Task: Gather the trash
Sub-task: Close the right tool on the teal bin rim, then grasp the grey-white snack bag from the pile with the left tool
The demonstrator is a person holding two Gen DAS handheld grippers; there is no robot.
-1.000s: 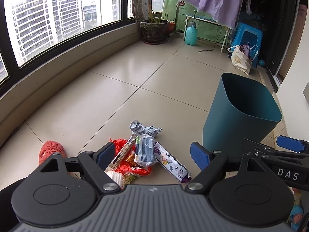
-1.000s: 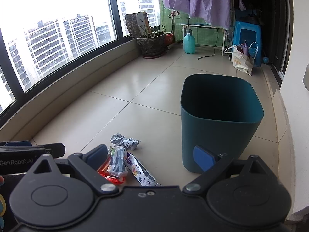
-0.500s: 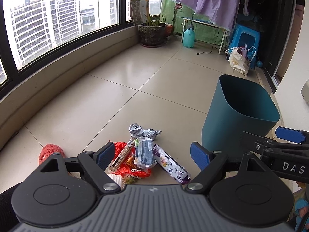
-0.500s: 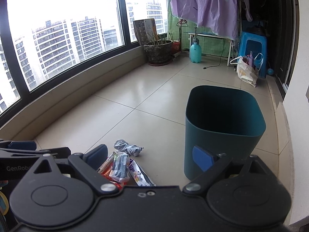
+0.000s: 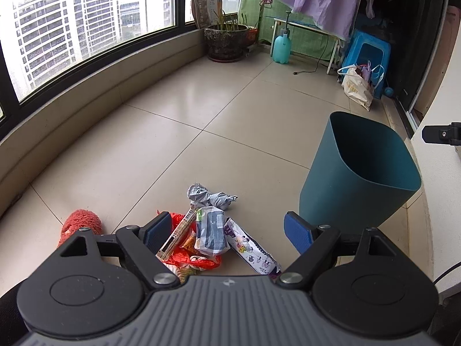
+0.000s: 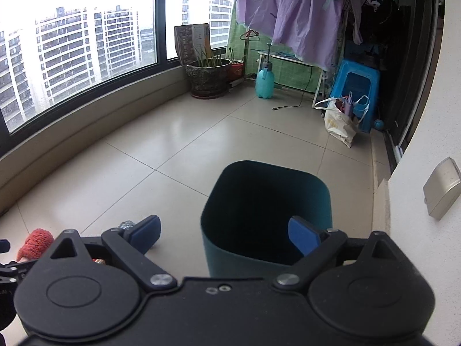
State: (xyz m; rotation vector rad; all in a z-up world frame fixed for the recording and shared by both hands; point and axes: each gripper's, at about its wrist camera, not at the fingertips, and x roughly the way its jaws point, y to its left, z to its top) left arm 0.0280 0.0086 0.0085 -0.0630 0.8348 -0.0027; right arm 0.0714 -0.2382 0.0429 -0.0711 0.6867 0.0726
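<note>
- The left gripper (image 5: 227, 232) hovers low over a small pile of trash on the tiled floor (image 5: 236, 109); its blue-padded fingers (image 5: 296, 232) are spread wide and hold nothing.
- The pile lies between those fingers in the left wrist view: a crumpled grey paper ball (image 5: 209, 196) at the far side, a pale blue-and-white pouch (image 5: 211, 230) nearer, a white wrapper with purple cartoon print (image 5: 252, 250) to its right, and a thin strip with a barcode-like label (image 5: 178, 235) leaning across a red crinkled plastic wrapper (image 5: 184, 256).
- Printing on the wrappers is too small to read.
- An orange-red knitted piece (image 5: 79, 225) lies on the floor to the left, apart from the pile.
- A teal bin (image 5: 357, 184) stands upright just right of the pile, its mouth open and its inside dark.
- The right gripper (image 6: 223, 233) is held above the bin's near rim; its fingers (image 6: 304, 235) are likewise spread apart and empty, the right pad over the bin's opening, the left over the floor.
- In the left wrist view only a black tip of the right gripper shows at the right edge.
- Farther back: a plant pot (image 6: 209, 79), a light blue spray bottle (image 6: 265, 82), a blue stool (image 6: 355, 86), a white shopping bag (image 6: 338, 124) whose lettering is illegible, and lilac cloth (image 6: 291, 11) hanging above.
- Beyond the curved window (image 6: 77, 43) stand apartment blocks.
</note>
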